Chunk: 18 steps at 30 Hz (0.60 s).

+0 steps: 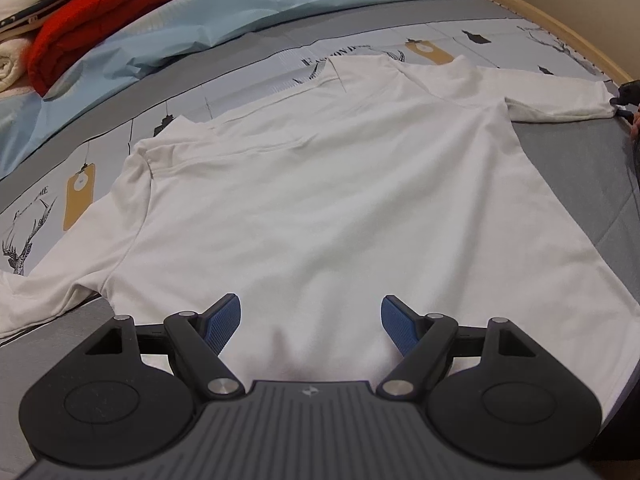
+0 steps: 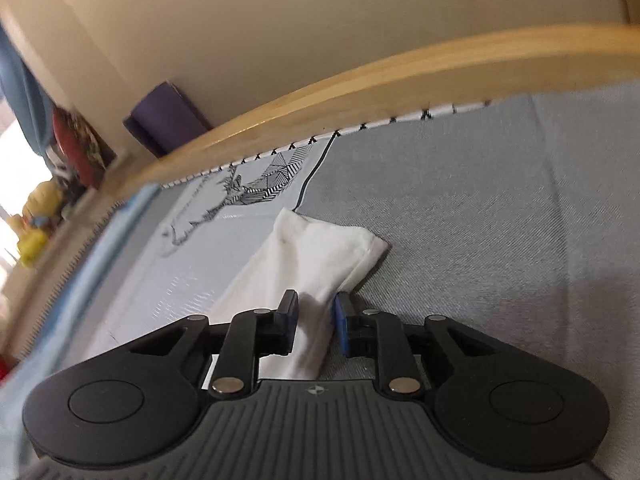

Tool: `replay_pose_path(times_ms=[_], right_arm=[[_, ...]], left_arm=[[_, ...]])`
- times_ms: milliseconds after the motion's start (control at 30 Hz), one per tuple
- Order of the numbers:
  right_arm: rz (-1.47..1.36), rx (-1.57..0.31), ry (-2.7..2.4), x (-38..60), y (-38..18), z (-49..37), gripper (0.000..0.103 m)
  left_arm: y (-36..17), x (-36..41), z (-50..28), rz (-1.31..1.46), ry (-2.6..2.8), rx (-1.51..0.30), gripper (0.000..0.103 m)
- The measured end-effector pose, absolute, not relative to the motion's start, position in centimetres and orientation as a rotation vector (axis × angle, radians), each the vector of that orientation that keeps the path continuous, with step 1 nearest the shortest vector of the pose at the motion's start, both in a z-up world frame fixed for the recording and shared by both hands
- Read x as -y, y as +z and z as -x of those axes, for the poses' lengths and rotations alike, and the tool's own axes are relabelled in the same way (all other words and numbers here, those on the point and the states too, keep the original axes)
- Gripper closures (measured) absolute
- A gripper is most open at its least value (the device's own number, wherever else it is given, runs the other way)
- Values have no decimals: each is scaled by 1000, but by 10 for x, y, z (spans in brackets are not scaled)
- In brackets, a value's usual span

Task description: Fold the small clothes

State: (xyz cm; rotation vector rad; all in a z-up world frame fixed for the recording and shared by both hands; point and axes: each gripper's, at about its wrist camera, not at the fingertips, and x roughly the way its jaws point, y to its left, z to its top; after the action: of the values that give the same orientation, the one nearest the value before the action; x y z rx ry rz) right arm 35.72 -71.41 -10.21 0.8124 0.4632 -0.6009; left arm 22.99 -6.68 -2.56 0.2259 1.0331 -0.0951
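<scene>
A white shirt lies spread flat on the bed, back up as far as I can judge, with its collar end toward the far side and its hem nearest the left wrist camera; both short sleeves are drawn out sideways, which suits a garment laid out for folding. The left gripper hovers over the lower middle of the shirt with its jaws wide apart and nothing between them, the blue pads clear of the cloth; it looks placed to wait or to steady the body while the other side is worked. The right gripper is at the right sleeve, and in its own view the sleeve runs up between the narrowly parted jaws, the pads close on either side of the white fabric. Whether they actually pinch the cloth I cannot tell; a slight gap seems to remain beside the right pad. My reading is that the sleeve is being taken so it can be carried inward over the body as a first fold. The bedsheet is grey with printed deer and tag motifs, a pale blue quilt is bunched at the far left with a red cushion beyond, and a wooden bed rail edges the mattress near the sleeve.
</scene>
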Motion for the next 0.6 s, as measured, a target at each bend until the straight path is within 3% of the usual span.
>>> replay_pose_path(times_ms=[67,133,167,533,600], right_arm=[[-814,-458,-601,715,-102,-358,84],[-771,-458,-635,712,-99,-358,98],[-754,-447,-650,709,-96,-357,99],[-687,-430,-823,694,-73,-350,100],[-675,-481,-862,689,-73,-351,94]], left_arm=[[-27,67,-231,-227,-93,-1034,21],[-26,68,-231,-222,-94,-1032,21],[-25,67,-231,-220,-96,-1029,21],[-15,53,-222,-197,-88,-1008,21],[-11,44,-219,-186,-80,-1001,21]])
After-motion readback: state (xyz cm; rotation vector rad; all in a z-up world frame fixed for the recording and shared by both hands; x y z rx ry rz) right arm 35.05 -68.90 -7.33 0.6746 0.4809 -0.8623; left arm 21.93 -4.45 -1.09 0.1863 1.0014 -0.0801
